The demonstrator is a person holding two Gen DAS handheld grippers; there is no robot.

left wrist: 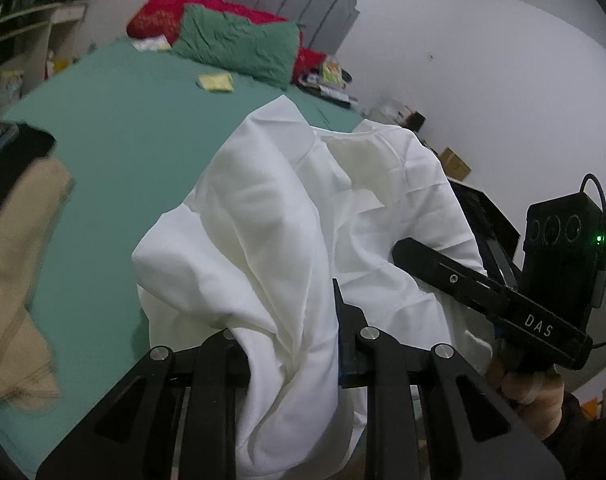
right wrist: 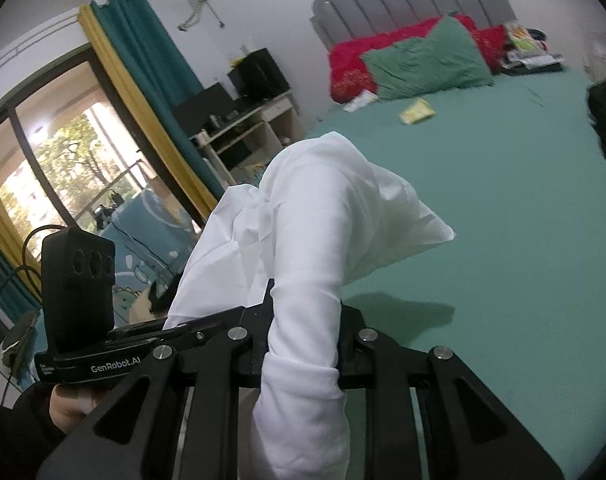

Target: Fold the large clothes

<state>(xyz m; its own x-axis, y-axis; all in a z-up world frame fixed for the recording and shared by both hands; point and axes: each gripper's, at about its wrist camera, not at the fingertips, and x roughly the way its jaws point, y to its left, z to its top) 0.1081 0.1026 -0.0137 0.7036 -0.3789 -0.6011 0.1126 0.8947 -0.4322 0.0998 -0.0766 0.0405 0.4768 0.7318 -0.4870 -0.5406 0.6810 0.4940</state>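
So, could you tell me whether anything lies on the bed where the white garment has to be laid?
Nothing visible: the green sheet beyond the garment is bare; a tan cloth lies off to the side.

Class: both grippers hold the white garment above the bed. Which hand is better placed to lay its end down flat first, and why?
Probably the right. The right gripper holds the white garment directly over bare green sheet. The left gripper has tan clothing lying close beside it on the bed.

Smooth white cloth garment (left wrist: pixel 263 208); matt green bedsheet (left wrist: pixel 123 128).
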